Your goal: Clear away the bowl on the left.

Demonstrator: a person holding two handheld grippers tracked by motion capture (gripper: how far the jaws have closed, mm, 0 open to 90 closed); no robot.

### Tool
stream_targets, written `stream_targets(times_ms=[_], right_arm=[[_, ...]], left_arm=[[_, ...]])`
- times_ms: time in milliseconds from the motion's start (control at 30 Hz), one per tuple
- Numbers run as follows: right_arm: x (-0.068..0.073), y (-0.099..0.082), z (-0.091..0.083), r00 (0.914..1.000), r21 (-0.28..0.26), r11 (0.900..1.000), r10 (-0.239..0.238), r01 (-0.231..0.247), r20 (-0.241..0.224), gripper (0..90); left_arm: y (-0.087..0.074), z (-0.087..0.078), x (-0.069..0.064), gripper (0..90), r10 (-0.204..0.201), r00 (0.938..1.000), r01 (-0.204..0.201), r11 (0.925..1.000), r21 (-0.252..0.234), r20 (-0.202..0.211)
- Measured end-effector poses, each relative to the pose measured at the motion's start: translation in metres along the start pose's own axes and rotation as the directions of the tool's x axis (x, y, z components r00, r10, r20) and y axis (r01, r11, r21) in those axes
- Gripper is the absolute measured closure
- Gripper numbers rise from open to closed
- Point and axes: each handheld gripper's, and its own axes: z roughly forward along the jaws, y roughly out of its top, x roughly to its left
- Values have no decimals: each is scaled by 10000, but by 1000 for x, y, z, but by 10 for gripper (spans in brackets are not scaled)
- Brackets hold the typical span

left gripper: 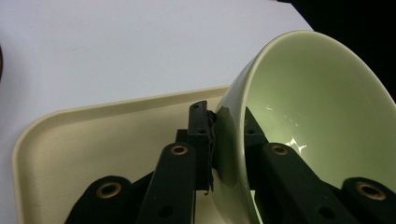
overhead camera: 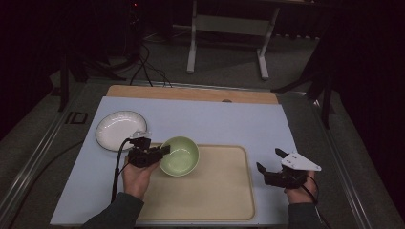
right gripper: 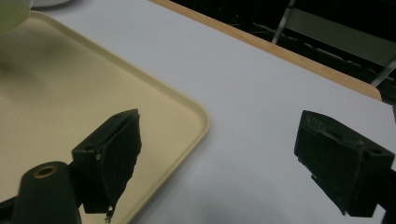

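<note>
A pale green bowl (overhead camera: 180, 155) sits over the left part of the cream tray (overhead camera: 224, 191). My left gripper (overhead camera: 165, 150) is shut on the bowl's left rim. In the left gripper view the rim of the green bowl (left gripper: 322, 107) is pinched between the two black jaws, one outside the wall and one inside, and the bowl looks tilted over the tray (left gripper: 93, 140). My right gripper (overhead camera: 269, 160) rests just right of the tray, open and holding nothing. In the right gripper view its fingertips (right gripper: 116, 154) stand wide apart over the tray's corner (right gripper: 187, 116) and the white mat.
A white plate (overhead camera: 120, 130) lies on the pale blue-white mat (overhead camera: 229, 119) to the left of the bowl. A wooden strip (overhead camera: 191, 93) edges the table's far side. Beyond it stand a white table frame (overhead camera: 227, 28) and cables on the floor.
</note>
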Motion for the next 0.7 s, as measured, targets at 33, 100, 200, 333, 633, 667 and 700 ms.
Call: stream_targets(times_ms=[33,100,200,333,633,667,700], right_arm=[[0,0,0,10000,5,10000,3,-3,7,142],[0,0,0,10000,-1,10000,8,-8,-2,142],[0,0,0,10000,-5,10000,-11,11,-11,142],[0,0,0,10000,-14,10000,5,-5,-7,142],[0,0,0,10000,-9,10000,2,-2,-2,143],[0,0,0,10000,-13,10000,-1,1,4,143],[0,0,0,10000,-16,10000,-8,8,6,143]], left_arm=[[-1,1,-2,817,-6,10000,6,10000,6,30],[-1,2,-3,817,27,10000,-28,10000,57,60],[-2,3,-4,817,41,9999,-43,10000,85,127],[-3,5,-6,816,71,9999,-73,9999,133,142],[-4,9,-8,817,65,9999,-67,9998,179,113],[-5,10,-9,816,76,9999,-79,9998,200,123],[-5,10,-9,817,86,9999,-89,9997,233,129]])
